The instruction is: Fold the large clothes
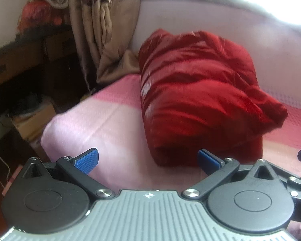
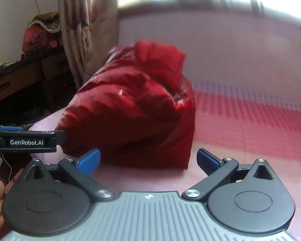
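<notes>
You are looking along both grippers at a red padded jacket (image 1: 196,92) lying on a pink-checked bed cover (image 1: 102,120). It is already folded into a thick, puffy bundle. Your left gripper (image 1: 148,158) is spread wide and empty, its blue pads (image 1: 87,159) clear of the cloth, and the bundle's near corner sits just ahead of them. Your right gripper (image 2: 148,159) is likewise released and holds nothing, with the jacket just beyond its pads.

The folding looks finished or nearly so, and this reads as the letting-go step. The top layer rises loosely, so the next move probably calls for pressing it flat or tidying a stray edge.

From the left wrist view, the jacket lies close to the bed's corner (image 1: 50,132), where the cover drops to a dark floor with boxes and cables. A beige curtain (image 1: 102,28) hangs just behind that side. Past the jacket's other side the bed runs wide and bare, and that is your open room. The two grippers sit close together, so mind them crossing.
</notes>
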